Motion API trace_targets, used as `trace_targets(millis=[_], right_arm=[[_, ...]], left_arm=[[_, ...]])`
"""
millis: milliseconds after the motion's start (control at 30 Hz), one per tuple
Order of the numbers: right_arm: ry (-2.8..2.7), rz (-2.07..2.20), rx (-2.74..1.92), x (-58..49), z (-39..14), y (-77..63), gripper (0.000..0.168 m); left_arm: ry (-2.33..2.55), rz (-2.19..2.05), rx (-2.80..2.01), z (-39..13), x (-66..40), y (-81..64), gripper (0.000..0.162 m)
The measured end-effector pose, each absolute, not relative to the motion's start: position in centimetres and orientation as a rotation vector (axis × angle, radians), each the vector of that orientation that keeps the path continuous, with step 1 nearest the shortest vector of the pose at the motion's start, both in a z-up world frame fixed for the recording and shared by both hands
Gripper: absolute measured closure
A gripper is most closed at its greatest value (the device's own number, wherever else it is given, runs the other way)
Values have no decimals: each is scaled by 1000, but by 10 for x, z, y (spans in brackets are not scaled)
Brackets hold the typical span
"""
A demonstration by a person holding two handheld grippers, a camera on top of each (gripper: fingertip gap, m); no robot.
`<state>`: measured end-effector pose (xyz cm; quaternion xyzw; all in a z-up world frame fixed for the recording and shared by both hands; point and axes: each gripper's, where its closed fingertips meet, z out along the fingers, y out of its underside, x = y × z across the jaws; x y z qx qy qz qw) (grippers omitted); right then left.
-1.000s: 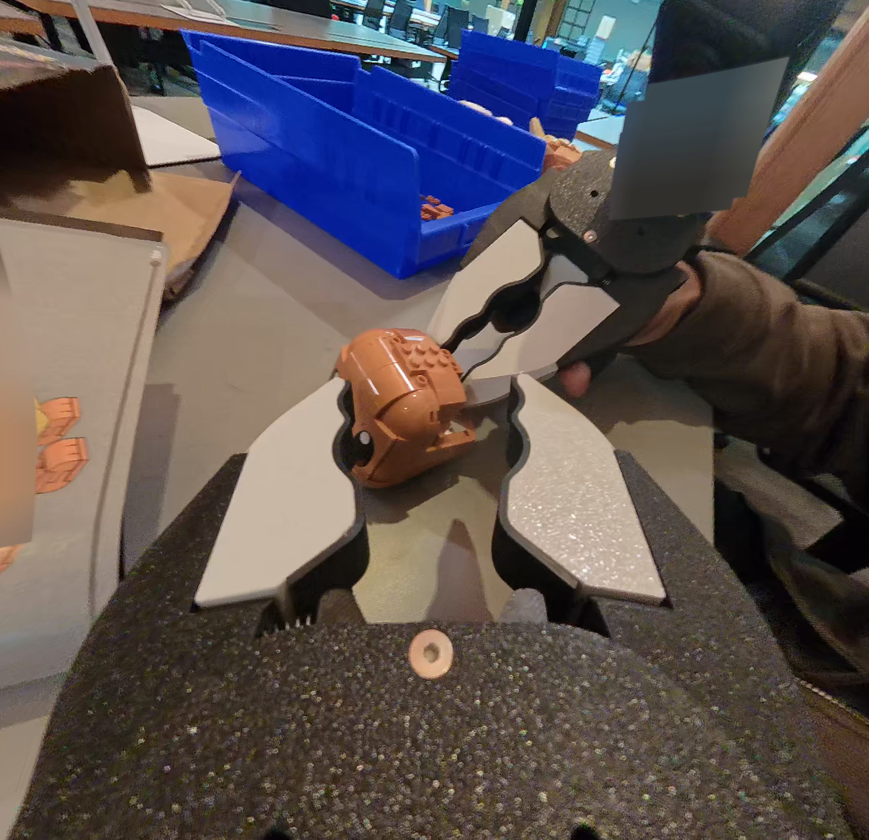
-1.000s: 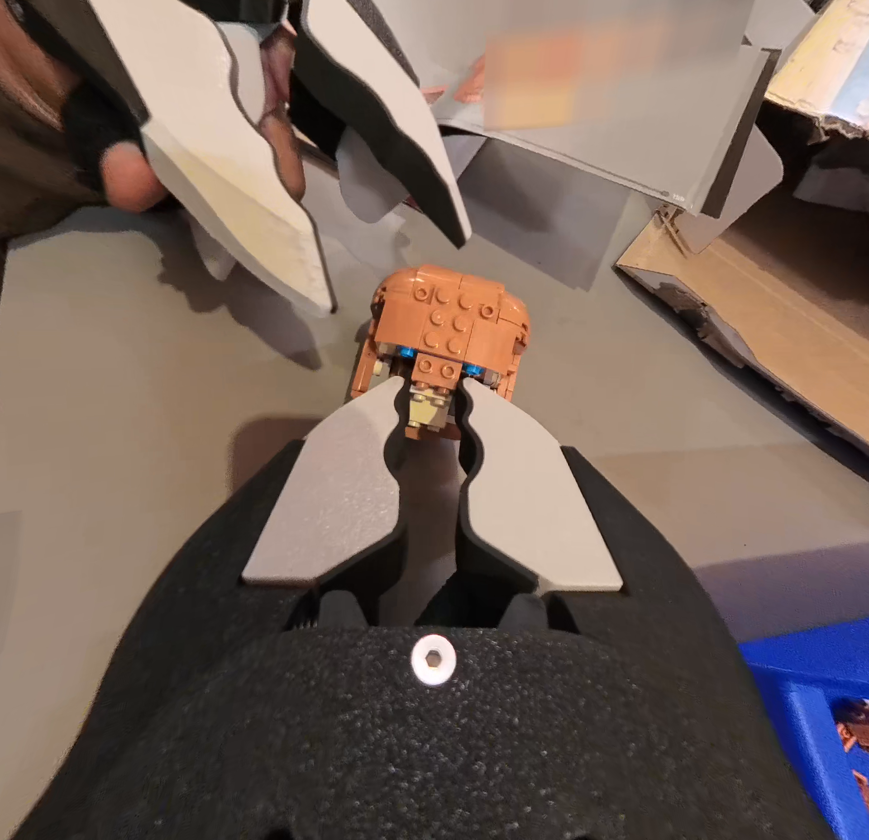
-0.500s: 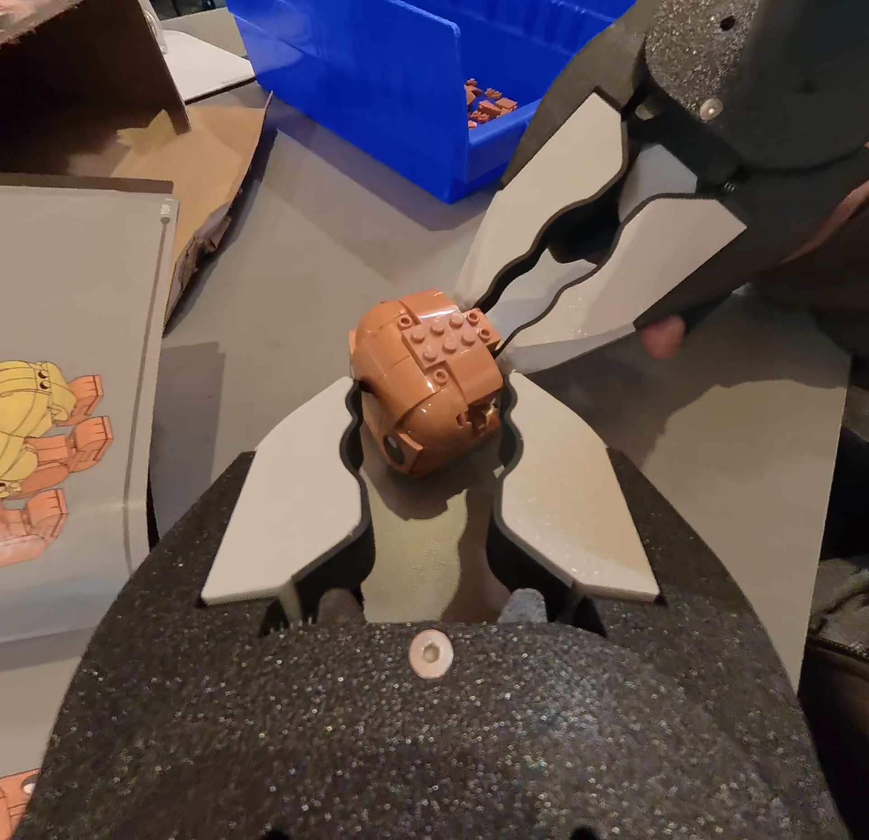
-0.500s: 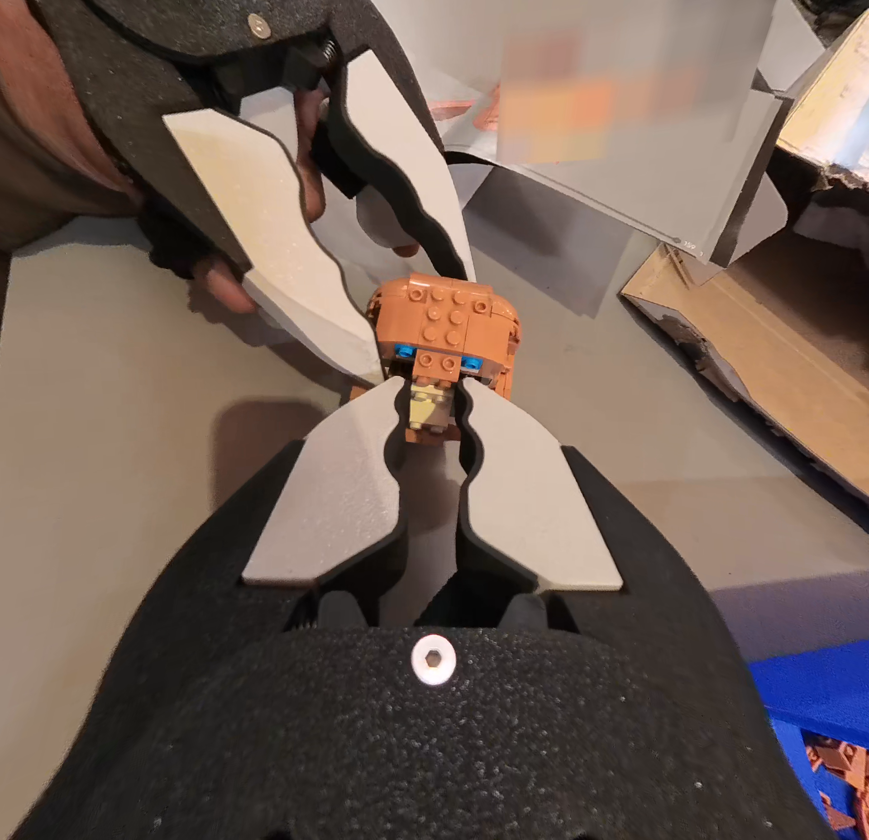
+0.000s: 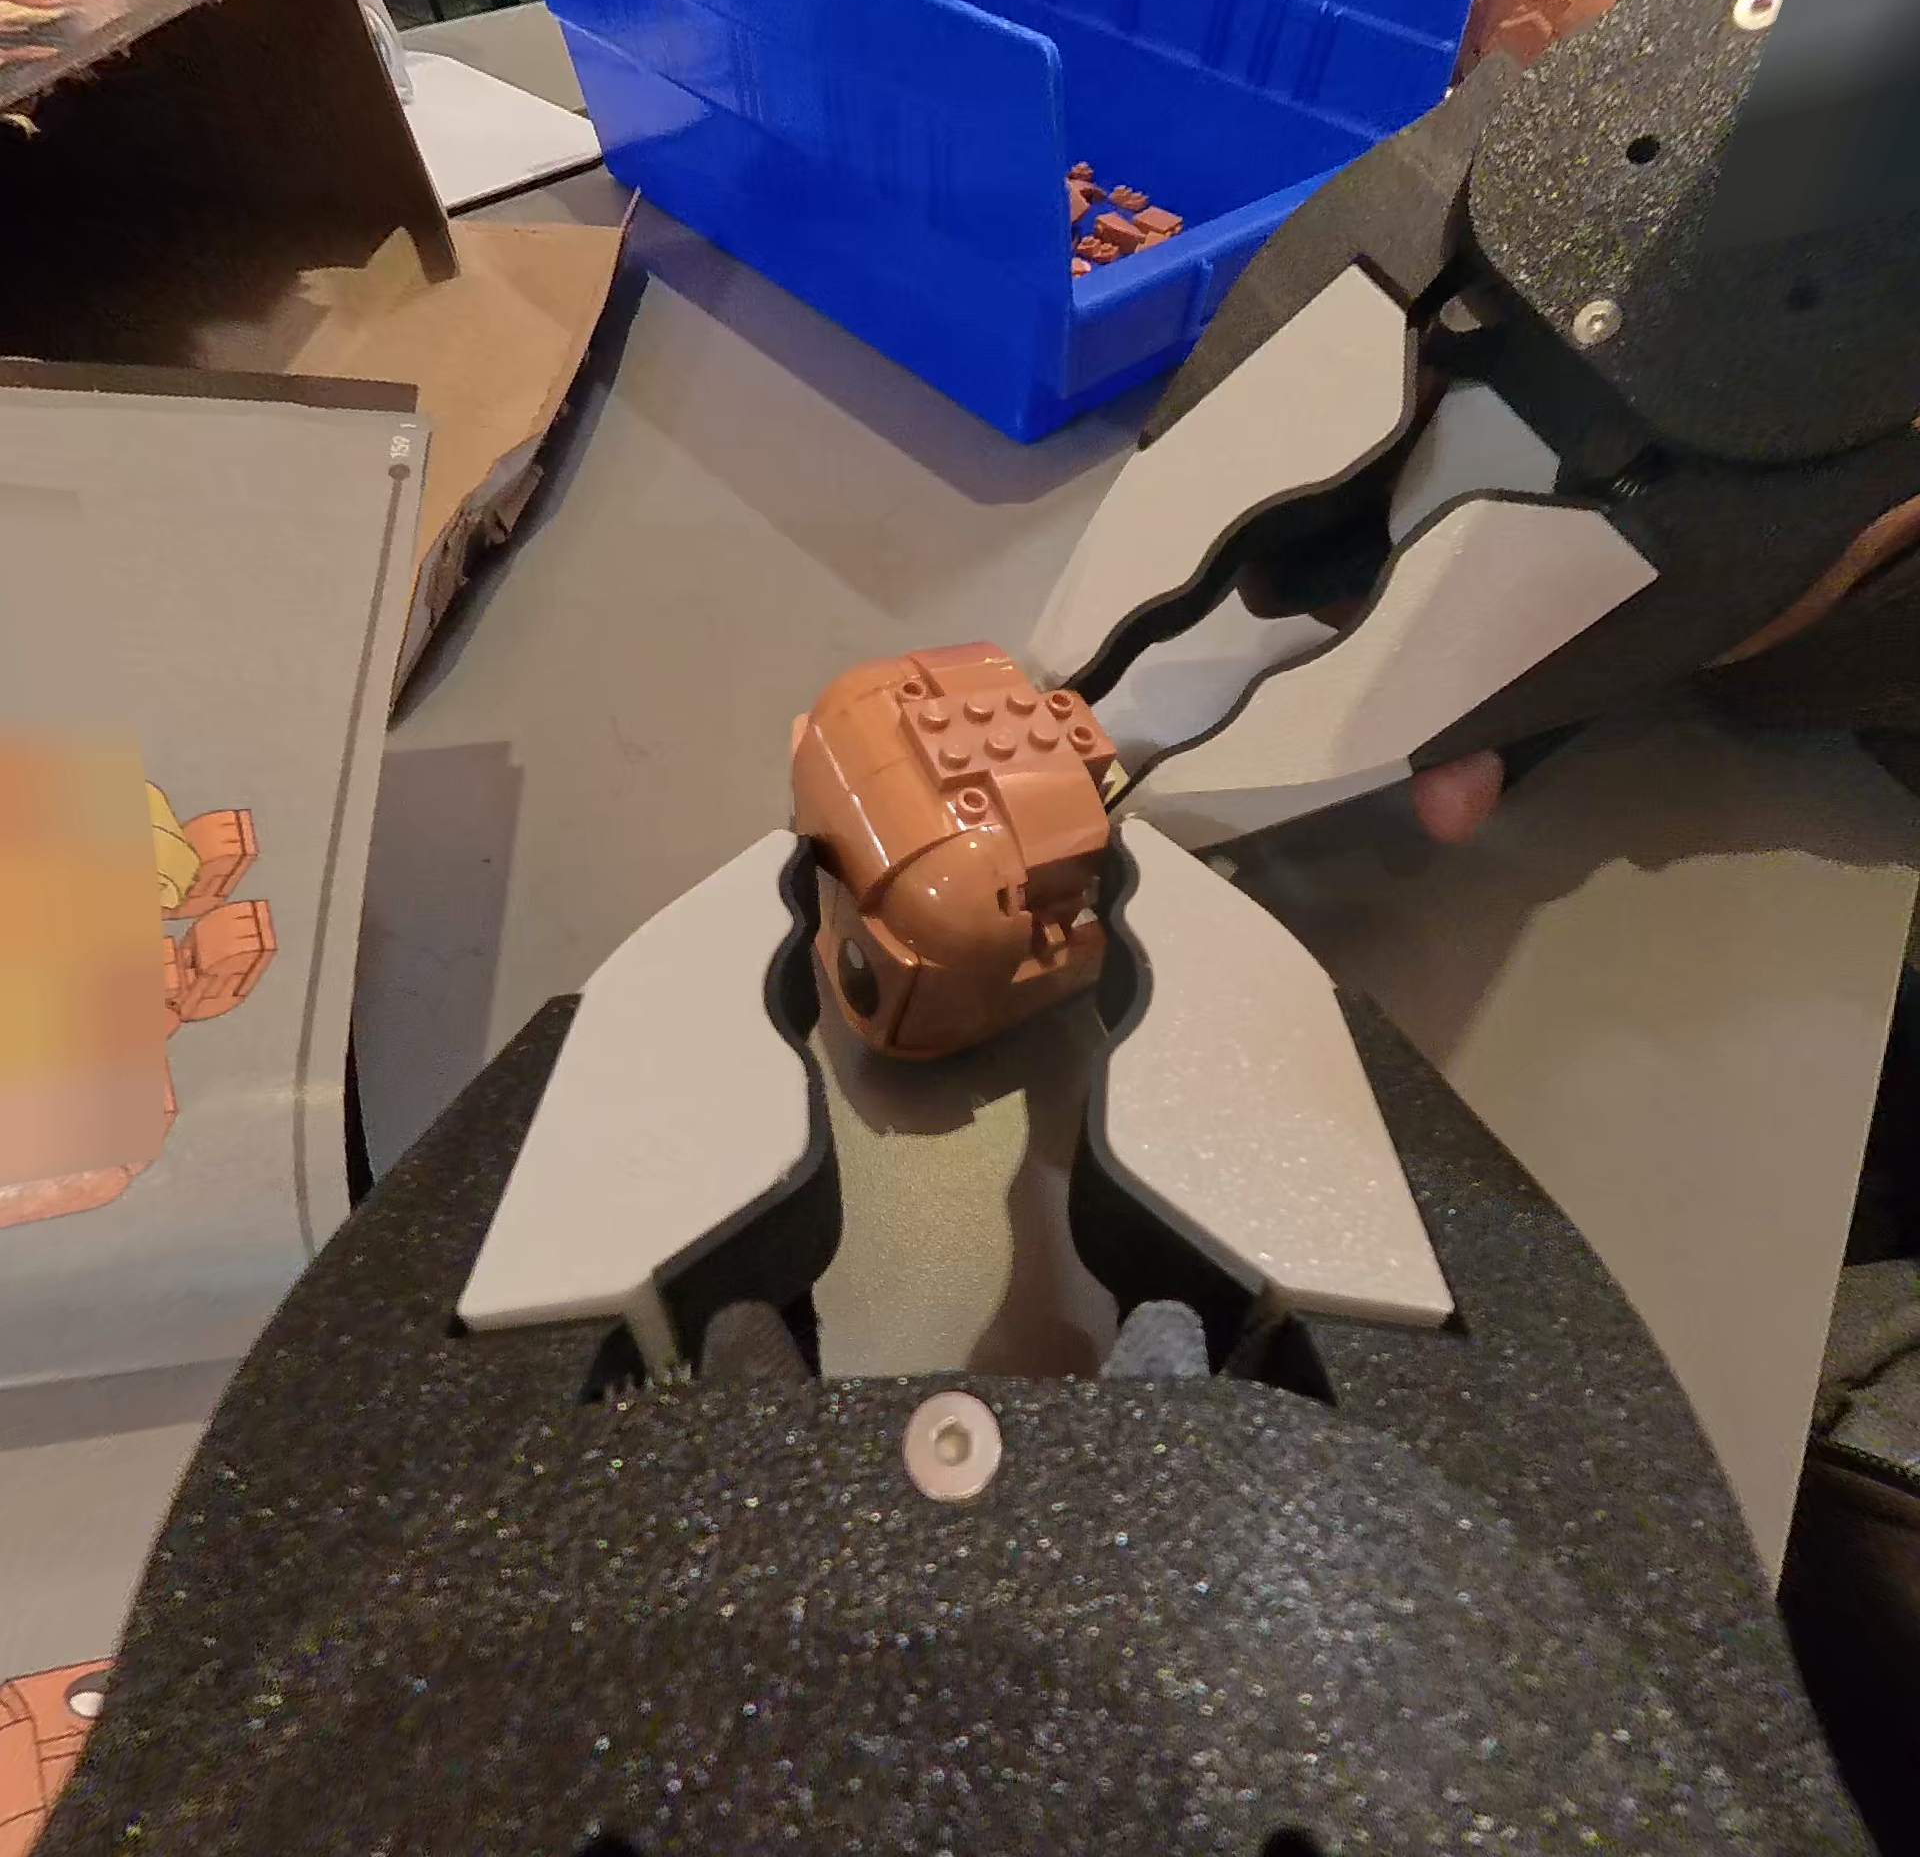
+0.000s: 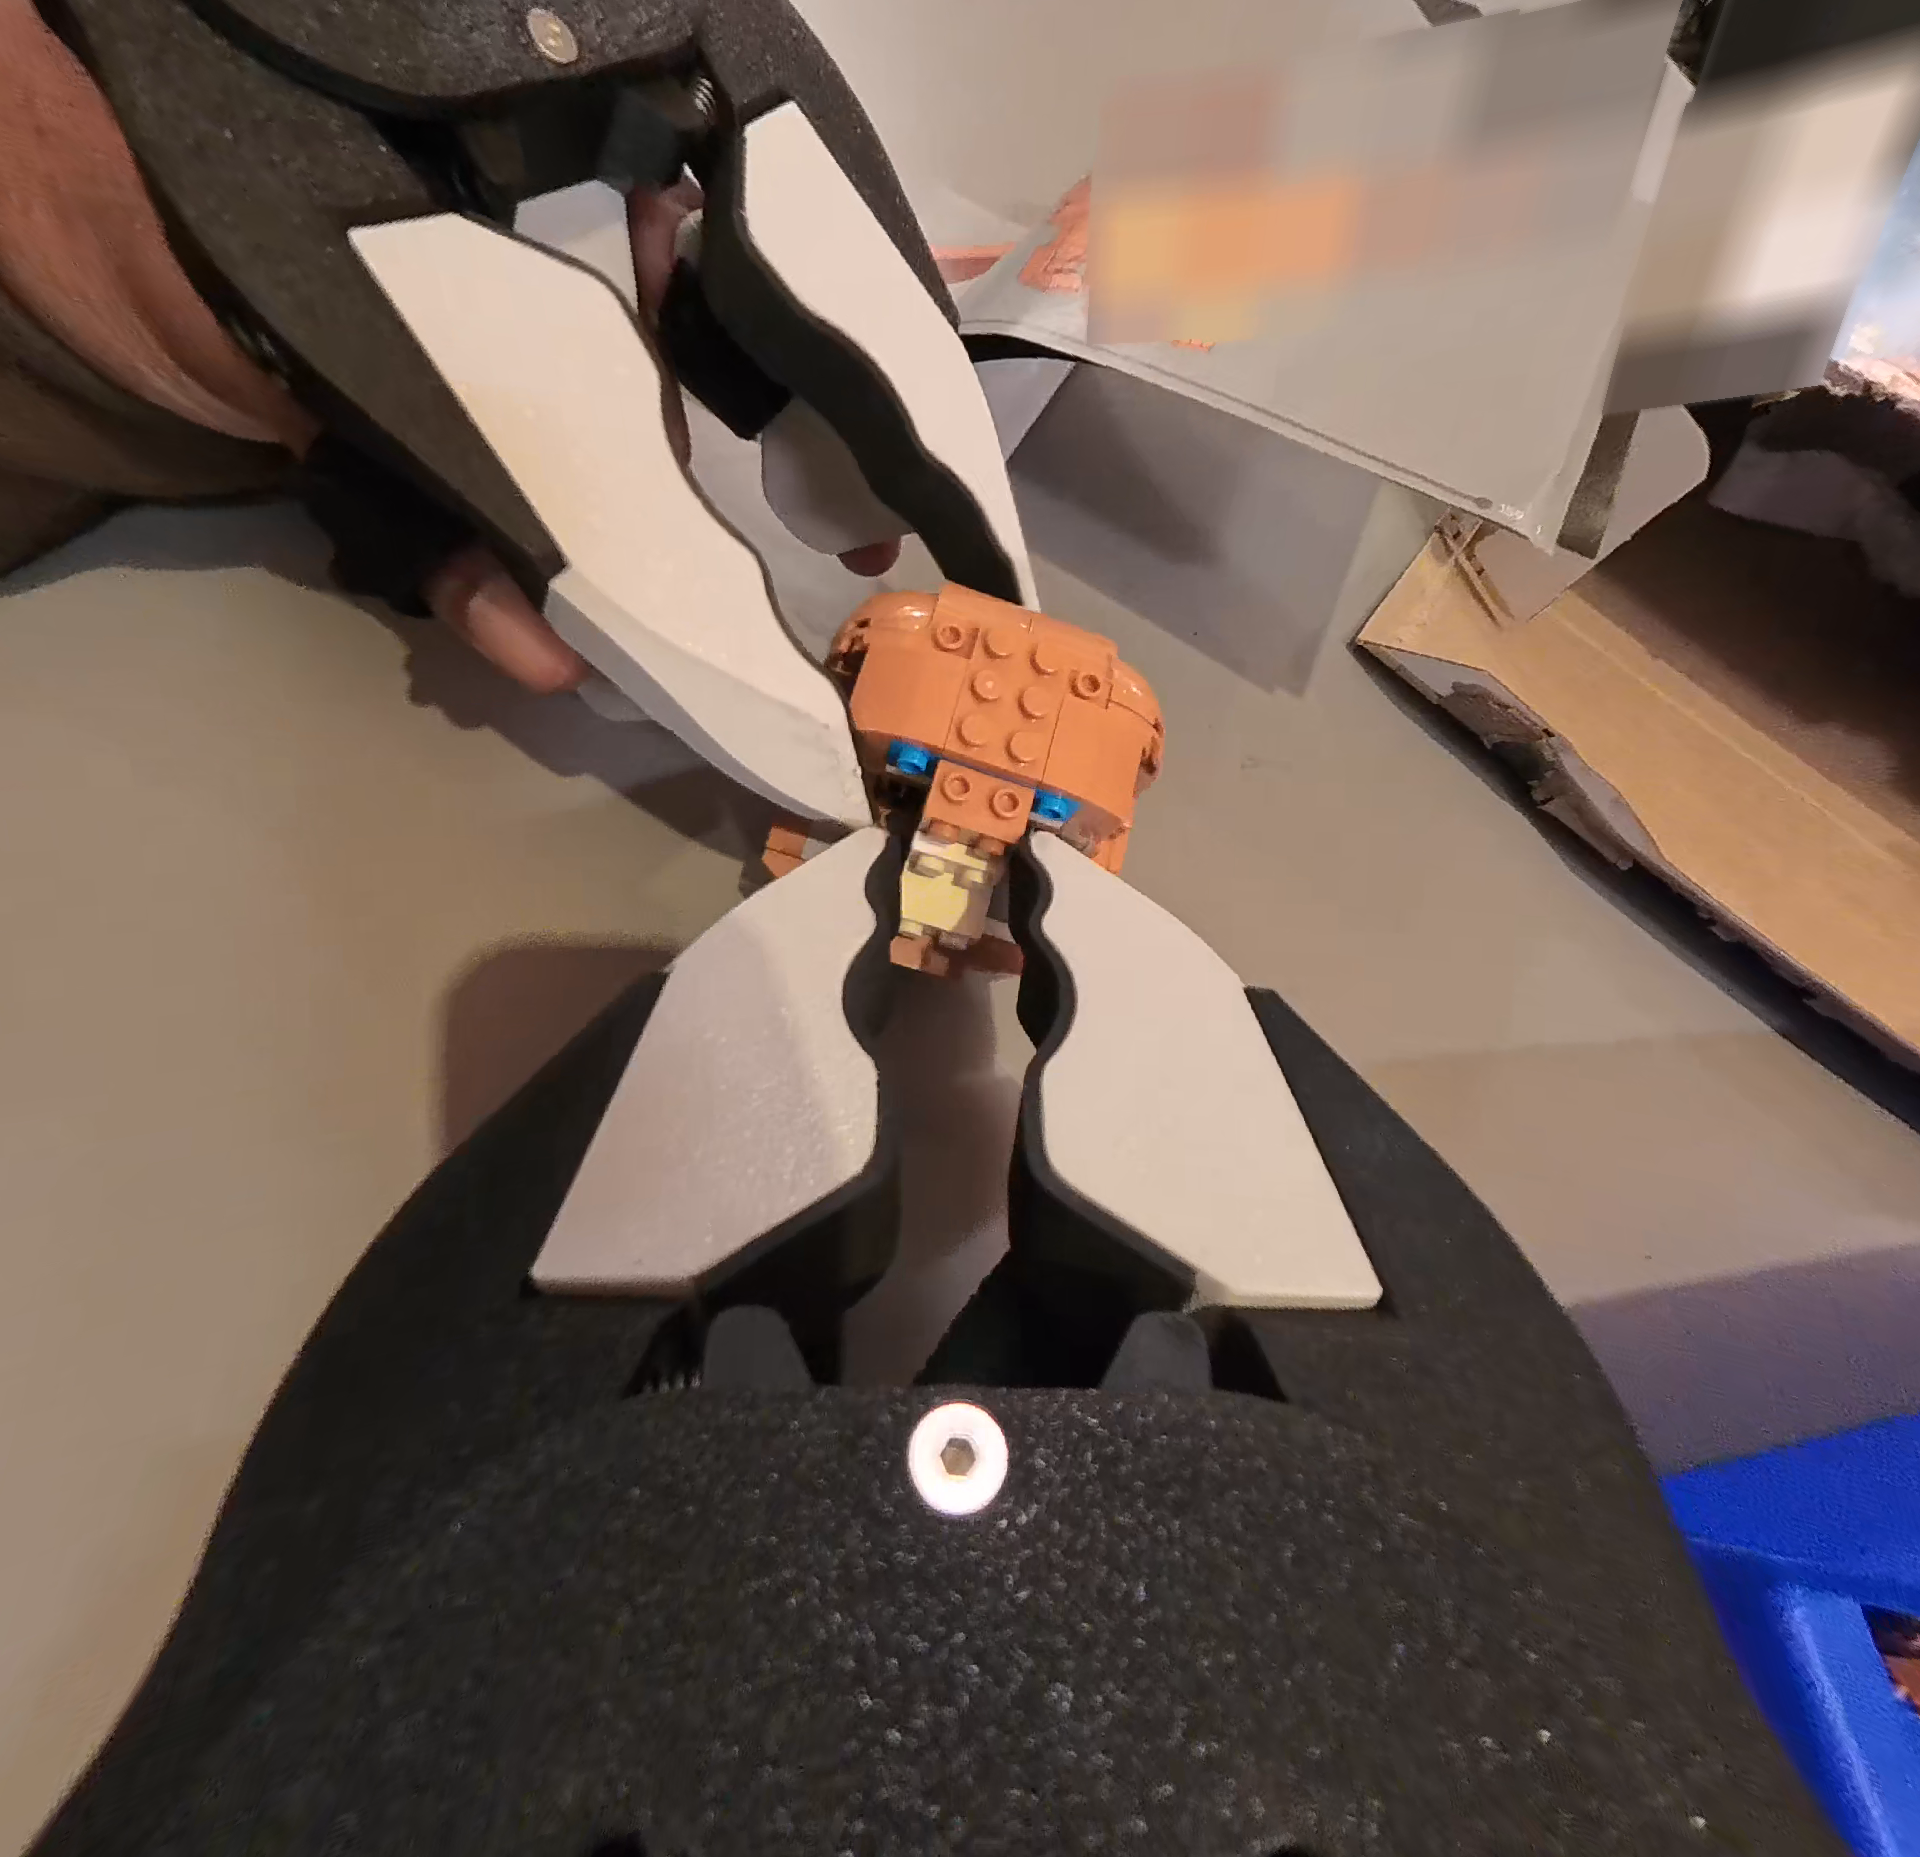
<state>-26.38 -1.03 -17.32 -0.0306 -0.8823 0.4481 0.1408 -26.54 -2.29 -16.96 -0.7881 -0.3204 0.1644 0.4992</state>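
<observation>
Brick model (image 5: 951, 851), brown, rounded, sits on grey worktop (image 5: 665, 654), gripped from two sides. Your left gripper (image 5: 956, 872) fingers part-open, clamping its body. Your right gripper (image 6: 951, 857) fingers nearly closed on tan-brown stub at model's end. Blue bin (image 5: 935, 145) behind model, booklet (image 5: 197, 768) and torn cardboard (image 5: 468, 332) beside it.

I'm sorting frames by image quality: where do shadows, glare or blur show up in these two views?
Left wrist view: sharp; small glare on the brick model; the left tool shadows the table; booklet partly blurred over. Right wrist view: sharp, wide-angle bending at the edges; right tool shadows the table.
</observation>
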Motion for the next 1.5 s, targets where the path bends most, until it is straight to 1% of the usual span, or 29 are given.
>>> trace_targets(millis=[400, 433, 500, 567, 667, 800, 900, 1000, 1067, 1167, 1300, 1367, 1500], right_arm=[[-2561, 1378, -59, -260, -170, -6, 149], [-2573, 1386, -27, -257, -170, -6, 152], [-2583, 1328, 54, -254, -176, 3, 152], [-2556, 1293, -8, -263, -182, 15, 152], [-2527, 1422, -103, -269, -172, 22, 152], [-2440, 1555, -104, -274, -154, 25, 152], [-2378, 1735, -77, -268, -138, 23, 152], [-2343, 1946, -76, -259, -125, 21, 152], [-2332, 2074, -123, -258, -117, 22, 152], [-2278, 2319, -209, -257, -100, 25, 152], [-2294, 2651, -250, -244, -86, 26, 152], [-2369, 2662, -202, -235, -89, 22, 152], [-2456, 2511, -19, -217, -99, 14, 152]], left_arm=[[-765, 342, -1899, -169, -263, -21, 113], [-767, 341, -1898, -169, -264, -21, 113], [-868, 379, -1856, -169, -274, -36, 114], [-865, 357, -1851, -169, -273, -42, 114], [-821, 368, -1874, -169, -271, -34, 114], [-742, 414, -1914, -169, -267, -27, 113], [-623, 502, -1974, -170, -263, -14, 111], [-555, 497, -2002, -171, -256, -4, 107], [-516, 444, -1942, -161, -250, 0, 105], [-474, 375, -1769, -132, -243, -1, 104], [-352, 384, -1589, -98, -229, 2, 105], [-343, 384, -1541, -90, -227, 5, 107], [-390, 210, -1468, -85, -224, 10, 113]])
